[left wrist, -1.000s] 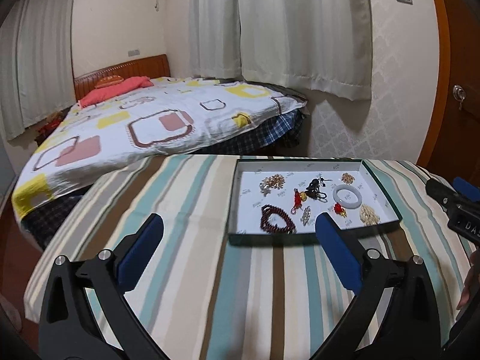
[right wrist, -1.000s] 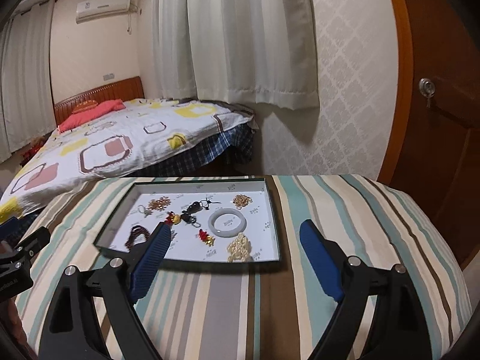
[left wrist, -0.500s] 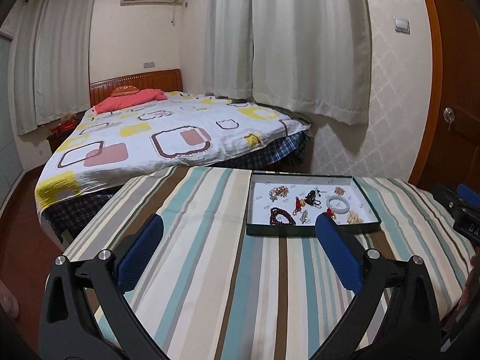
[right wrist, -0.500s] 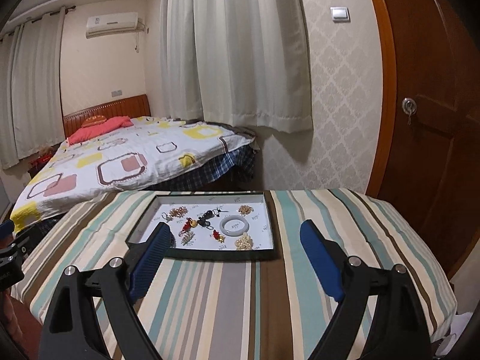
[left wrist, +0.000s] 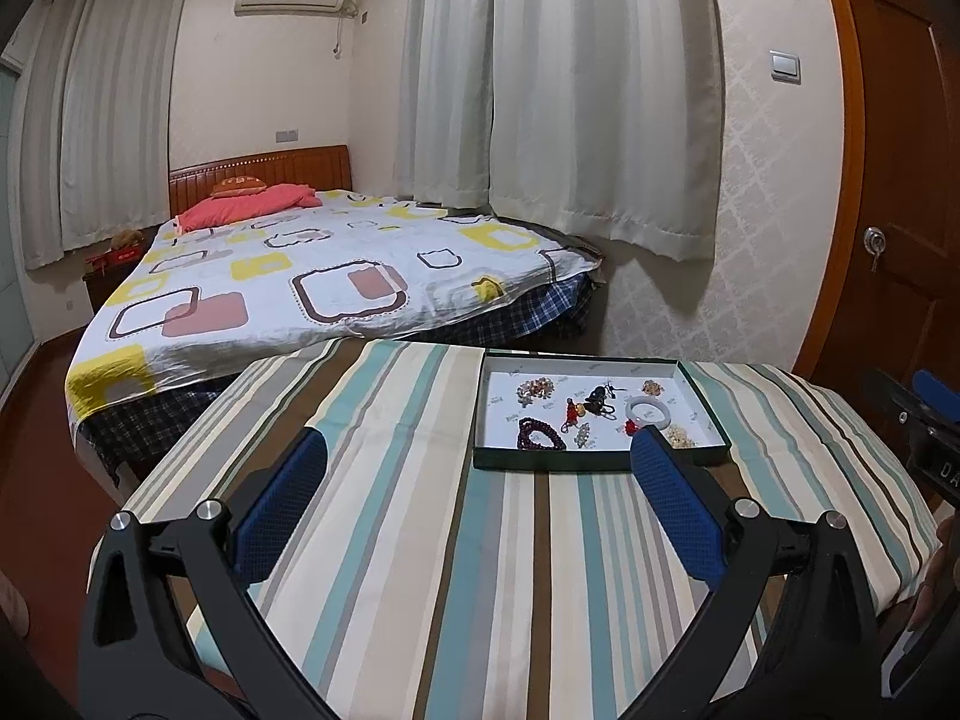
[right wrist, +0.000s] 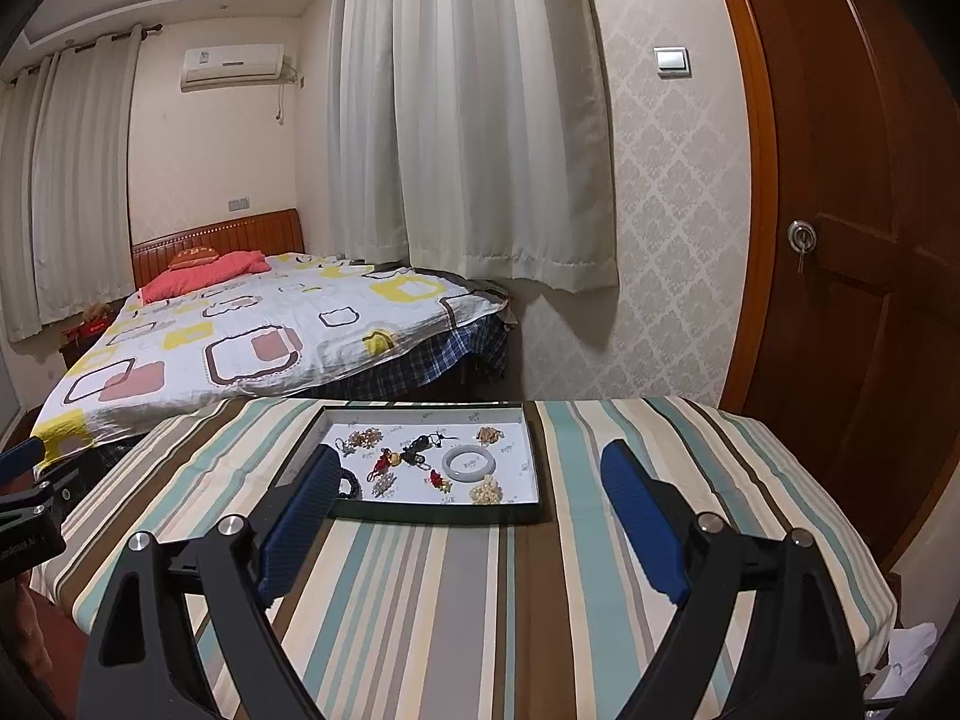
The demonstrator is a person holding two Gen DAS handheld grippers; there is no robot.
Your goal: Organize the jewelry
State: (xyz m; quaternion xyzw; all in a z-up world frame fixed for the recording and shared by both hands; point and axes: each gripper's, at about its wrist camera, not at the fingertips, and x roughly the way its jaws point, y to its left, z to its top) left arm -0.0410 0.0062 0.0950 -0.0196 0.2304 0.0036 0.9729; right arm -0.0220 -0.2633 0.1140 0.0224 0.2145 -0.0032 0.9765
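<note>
A shallow dark-rimmed box [left wrist: 600, 461] with a white floor sits on the striped tablecloth; it also shows in the right wrist view [right wrist: 432, 510]. In it lie a pale jade bangle [left wrist: 645, 407] [right wrist: 469, 462], a dark red bead bracelet [left wrist: 540, 435], a black pendant [left wrist: 599, 401] [right wrist: 417, 450], red-tasselled charms [left wrist: 571, 411] and small gold pieces [left wrist: 536, 388] [right wrist: 487, 489]. My left gripper [left wrist: 477, 483] is open and empty, well short of the box. My right gripper [right wrist: 471, 489] is open and empty, held back from the box.
The striped table [left wrist: 420, 540] ends close to a bed [left wrist: 312, 282] beyond its far edge. A wooden door [right wrist: 858, 240] stands at the right. White curtains [right wrist: 480, 120] hang behind. The right gripper's body [left wrist: 924, 426] shows at the left view's right edge.
Both grippers have pulled back and risen from the box, which now looks smaller and farther away. Both stay open. The jewelry has not moved.
</note>
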